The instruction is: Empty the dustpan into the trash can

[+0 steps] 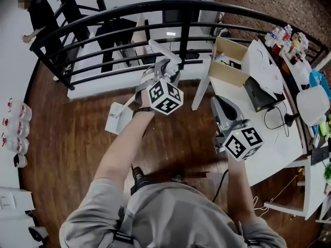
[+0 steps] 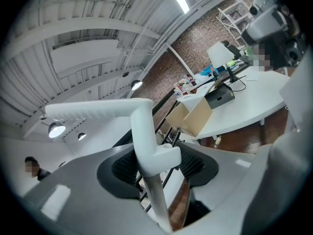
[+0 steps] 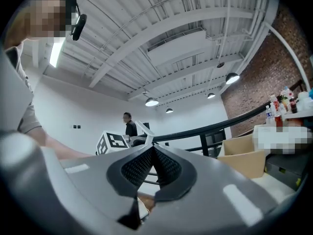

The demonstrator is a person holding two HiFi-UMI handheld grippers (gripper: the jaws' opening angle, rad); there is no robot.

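My left gripper (image 1: 166,67) is shut on the white handle (image 2: 146,146) of a long-handled dustpan, held up in front of the black railing. The pan (image 1: 118,117) hangs below and to the left of the gripper, above the wooden floor. In the left gripper view the handle stands between the dark pads (image 2: 124,168) and bends over at its top. My right gripper (image 1: 221,103) is lower right, beside the white table, with its jaws shut together (image 3: 153,155) and nothing between them. I see no trash can in any view.
A curved black railing (image 1: 155,14) runs across ahead, with a person (image 1: 39,14) beyond it at the top left. A white table (image 1: 269,143) at the right bears an open cardboard box (image 1: 227,61), a black device and bottles. Several bottles (image 1: 15,125) stand at the left wall.
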